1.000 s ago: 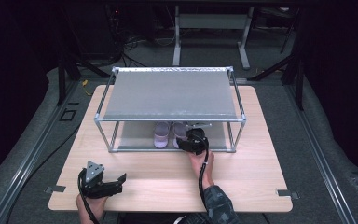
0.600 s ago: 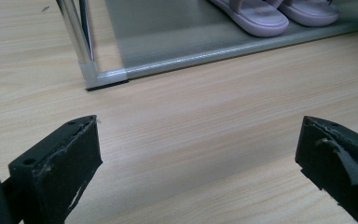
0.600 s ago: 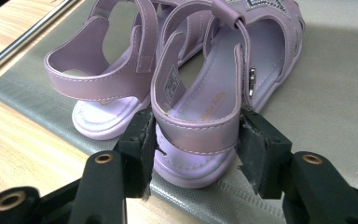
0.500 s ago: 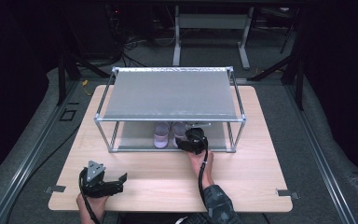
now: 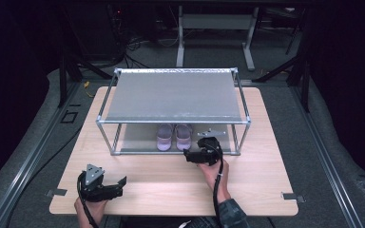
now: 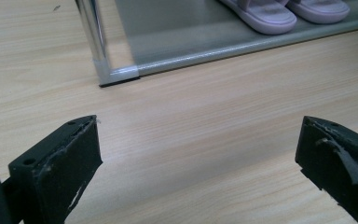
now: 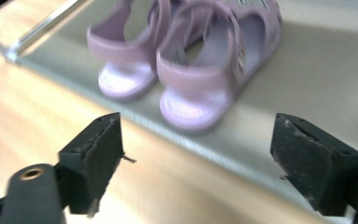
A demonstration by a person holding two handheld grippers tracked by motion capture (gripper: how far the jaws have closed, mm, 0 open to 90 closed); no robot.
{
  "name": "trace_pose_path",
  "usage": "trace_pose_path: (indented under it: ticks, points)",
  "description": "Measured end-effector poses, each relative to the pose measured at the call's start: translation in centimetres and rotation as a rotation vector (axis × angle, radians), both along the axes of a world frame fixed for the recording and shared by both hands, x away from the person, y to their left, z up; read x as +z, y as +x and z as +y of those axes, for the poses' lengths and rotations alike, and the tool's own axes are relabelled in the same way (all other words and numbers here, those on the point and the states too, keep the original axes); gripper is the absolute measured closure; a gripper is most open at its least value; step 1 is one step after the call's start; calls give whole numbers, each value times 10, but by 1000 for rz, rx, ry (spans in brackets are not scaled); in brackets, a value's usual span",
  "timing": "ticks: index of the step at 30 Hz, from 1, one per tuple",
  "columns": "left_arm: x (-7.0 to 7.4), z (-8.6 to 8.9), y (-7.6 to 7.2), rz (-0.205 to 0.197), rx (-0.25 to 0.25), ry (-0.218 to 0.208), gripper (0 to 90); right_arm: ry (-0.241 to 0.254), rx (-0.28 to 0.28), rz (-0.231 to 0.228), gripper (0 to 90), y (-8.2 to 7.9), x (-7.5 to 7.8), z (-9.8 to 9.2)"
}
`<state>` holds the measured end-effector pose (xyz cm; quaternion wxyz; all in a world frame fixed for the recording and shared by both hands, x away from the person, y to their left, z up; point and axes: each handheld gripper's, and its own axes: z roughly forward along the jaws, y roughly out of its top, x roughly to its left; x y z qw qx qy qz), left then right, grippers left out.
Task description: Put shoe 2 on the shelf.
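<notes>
The pale wooden table (image 5: 266, 185) is left bare along its near edge. A pair of lilac strapped rubber sandals (image 7: 186, 60) is kept on the grey lower shelf of the metal-framed rack (image 5: 173, 121). Just outside its front rail, the right gripper (image 5: 196, 156) has just been opening (nothing between its jaws); the left gripper (image 5: 119, 184) is held wide, empty.

Both grippers black. Left gripper (image 5: 120, 182): chunky black body, grey three-cornered plate with small holes on top, behind the jaws; black cable trails back from it. Its fingers (image 6: 58, 170) are blocky, matte, edges chipped and scuffed pale, a small screw hole behind the tip. Right gripper (image 5: 188, 156): black cable along the forearm, dark patterned sleeve (image 5: 231, 216). Brass-coloured rivet behind one of its fingers (image 7: 93, 158).
</notes>
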<state>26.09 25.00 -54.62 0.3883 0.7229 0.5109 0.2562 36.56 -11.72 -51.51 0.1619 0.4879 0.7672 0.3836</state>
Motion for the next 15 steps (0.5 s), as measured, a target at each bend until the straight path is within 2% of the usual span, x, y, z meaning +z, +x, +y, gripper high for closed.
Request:
trace_pose_path:
  ticks: [1,2,3,4,5,6,7,9,11,15]
  points:
    - [-1,1,0,1,2,0,0,57,55,10,147,-6,-1,-7]
    - [-1,1,-1,3,3,1,0,-9,-12,-2,144,-17,-1,-13]
    - [-2,1,0,6,3,2,0,-13,-19,-1,142,-22,-2,-19]
    - [-3,1,0,11,1,2,0,79,62,11,134,-29,-7,-31]
    - [-4,1,1,14,1,2,0,53,30,12,131,-36,-9,-37]
    - [-4,0,1,17,-2,6,0,-6,-32,3,131,-44,-10,-42]
    - [-4,0,1,17,-3,8,0,-22,-51,5,124,-51,-12,-48]
    - [-4,-2,1,19,-8,11,0,-8,-49,9,109,-60,-18,-61]
    - [-5,-4,2,20,-9,10,0,-25,-70,11,85,-69,-22,-70]
    - [-6,-6,4,22,-12,15,0,-14,-84,7,36,-79,-27,-85]
